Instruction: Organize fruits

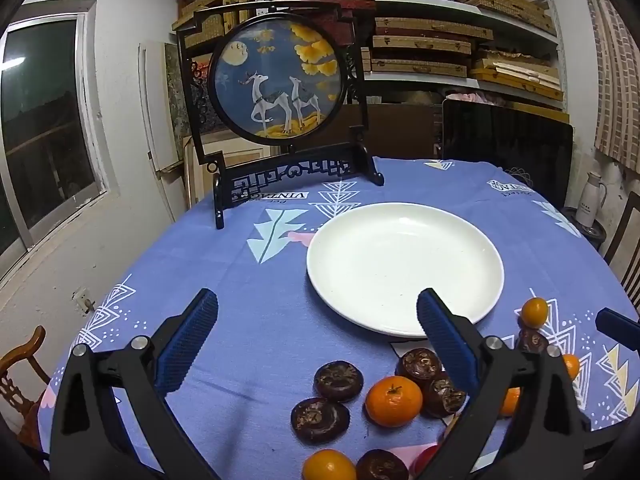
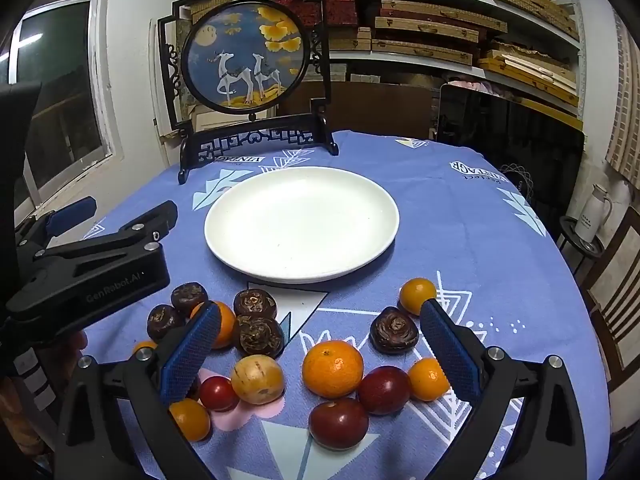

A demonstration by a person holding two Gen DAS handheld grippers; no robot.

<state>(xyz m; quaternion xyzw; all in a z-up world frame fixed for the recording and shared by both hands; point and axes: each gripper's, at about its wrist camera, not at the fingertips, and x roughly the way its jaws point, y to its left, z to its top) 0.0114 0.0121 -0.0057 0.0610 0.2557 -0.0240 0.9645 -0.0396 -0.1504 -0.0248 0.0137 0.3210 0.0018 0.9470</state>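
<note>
A white plate sits bare on the blue tablecloth. Loose fruit lies in front of it: a large orange, small oranges, dark red plums, a tan round fruit and dark brown water chestnuts. My left gripper is open and empty, above the cloth left of the fruit; its body also shows in the right wrist view. My right gripper is open and empty, above the fruit pile.
A black framed round deer screen stands at the table's far edge behind the plate. Shelves with boxes fill the back wall. A wooden chair stands left, a white thermos at right.
</note>
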